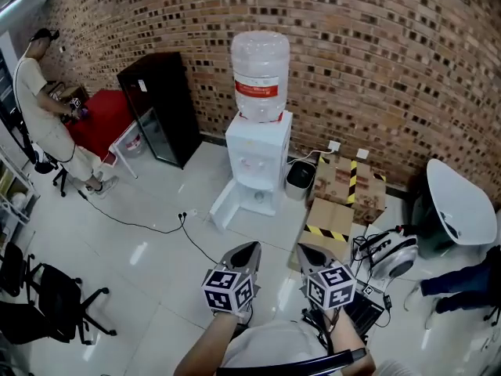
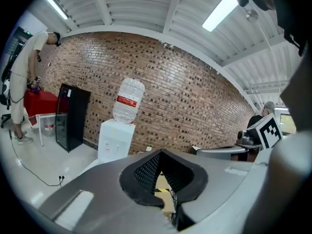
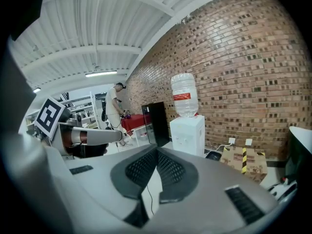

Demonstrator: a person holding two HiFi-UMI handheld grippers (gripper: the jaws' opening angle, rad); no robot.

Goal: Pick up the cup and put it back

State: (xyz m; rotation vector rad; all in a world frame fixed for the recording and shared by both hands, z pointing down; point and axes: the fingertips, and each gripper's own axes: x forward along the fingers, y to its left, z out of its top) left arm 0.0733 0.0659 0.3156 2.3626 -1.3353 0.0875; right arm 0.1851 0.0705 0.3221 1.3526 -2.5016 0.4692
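No cup shows in any view. A white water dispenser [image 1: 257, 159] with a clear bottle [image 1: 260, 73] stands against the brick wall, ahead of both grippers; it also appears as the dispenser [image 2: 116, 140] in the left gripper view and the dispenser [image 3: 187, 133] in the right gripper view. My left gripper [image 1: 252, 246] is held over the floor, pointing at it, its jaws shut with nothing between them [image 2: 161, 152]. My right gripper [image 1: 304, 248] hangs beside it, also shut and empty [image 3: 157, 150].
A black cabinet [image 1: 160, 104] and a red table [image 1: 102, 120] stand at the left, where a person [image 1: 43, 116] is busy. Cardboard boxes [image 1: 344, 178], a small dark bin [image 1: 300, 177] and a white chair [image 1: 458, 202] lie right. A cable [image 1: 149, 225] crosses the floor; a black office chair [image 1: 47, 300] sits lower left.
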